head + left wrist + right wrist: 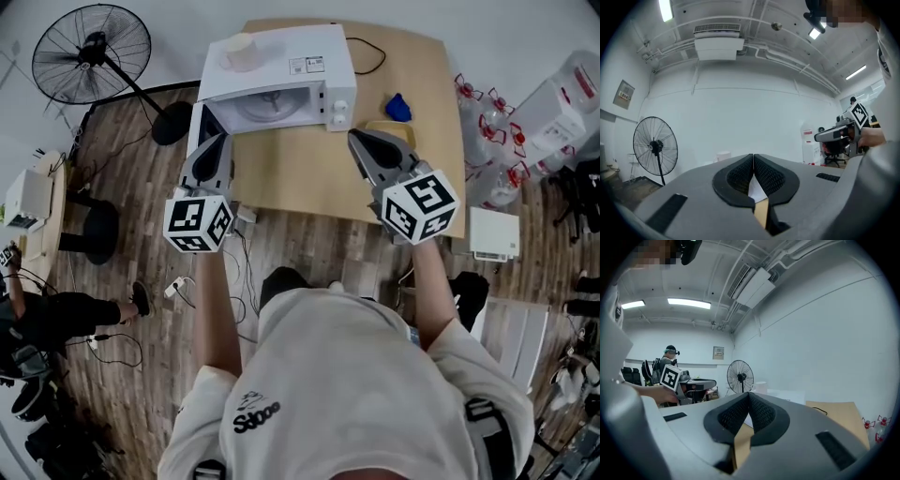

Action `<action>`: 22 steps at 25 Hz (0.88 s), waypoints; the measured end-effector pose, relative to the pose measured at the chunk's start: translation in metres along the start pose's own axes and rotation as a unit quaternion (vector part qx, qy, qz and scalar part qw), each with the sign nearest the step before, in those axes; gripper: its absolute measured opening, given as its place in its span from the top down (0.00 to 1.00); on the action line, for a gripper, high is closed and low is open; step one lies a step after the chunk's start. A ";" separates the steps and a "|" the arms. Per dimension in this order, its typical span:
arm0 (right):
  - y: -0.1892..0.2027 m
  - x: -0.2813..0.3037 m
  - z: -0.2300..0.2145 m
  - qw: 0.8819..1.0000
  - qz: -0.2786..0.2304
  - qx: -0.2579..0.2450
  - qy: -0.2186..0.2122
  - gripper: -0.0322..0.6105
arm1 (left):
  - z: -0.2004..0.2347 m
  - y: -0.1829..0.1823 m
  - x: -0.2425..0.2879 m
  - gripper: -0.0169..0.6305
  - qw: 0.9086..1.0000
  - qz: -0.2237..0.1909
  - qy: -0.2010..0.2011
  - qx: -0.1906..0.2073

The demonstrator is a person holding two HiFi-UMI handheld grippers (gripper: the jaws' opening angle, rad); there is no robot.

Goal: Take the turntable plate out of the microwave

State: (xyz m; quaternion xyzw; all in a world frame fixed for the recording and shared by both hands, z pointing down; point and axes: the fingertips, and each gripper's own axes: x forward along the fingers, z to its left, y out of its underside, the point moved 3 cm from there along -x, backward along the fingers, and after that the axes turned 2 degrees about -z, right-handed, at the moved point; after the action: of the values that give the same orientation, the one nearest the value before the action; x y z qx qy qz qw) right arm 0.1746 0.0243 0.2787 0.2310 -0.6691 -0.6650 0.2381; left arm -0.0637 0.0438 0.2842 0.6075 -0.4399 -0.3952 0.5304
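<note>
There is one microwave (281,56), one turntable plate (267,109), one counter (309,178) and two pairs of tongs. The white microwave stands at the far left part of the wooden counter, and its door (206,124) hangs open on the left side. The turntable plate lies flat inside the open cavity. It is a pale, round, glassy disc with its face up; being round, it shows no long axis, and the cavity that holds it opens toward the person. One pale cup (242,52) sits on the microwave's top, and one small blue thing (398,108) lies on the counter to the right of the microwave. One standing fan (92,47) is on the floor at the left. The left tongs (223,141) are pressed together with nothing between them, in front of the open door. The right tongs (356,138) are likewise closed and empty, over the counter just below the microwave's right front corner. Neither touches the plate.
</note>
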 end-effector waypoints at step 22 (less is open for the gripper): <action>-0.008 0.154 -0.061 1.000 0.006 -0.005 0.030 0.94 | 0.105 0.018 0.125 0.95 0.999 -0.009 0.045 -0.002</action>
State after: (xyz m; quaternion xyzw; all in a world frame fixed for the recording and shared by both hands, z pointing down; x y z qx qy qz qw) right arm 0.0931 -0.1200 0.2731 0.2449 -0.6596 -0.6600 0.2633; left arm -0.1273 -0.1073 0.2873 0.6275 -0.4094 -0.3727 0.5475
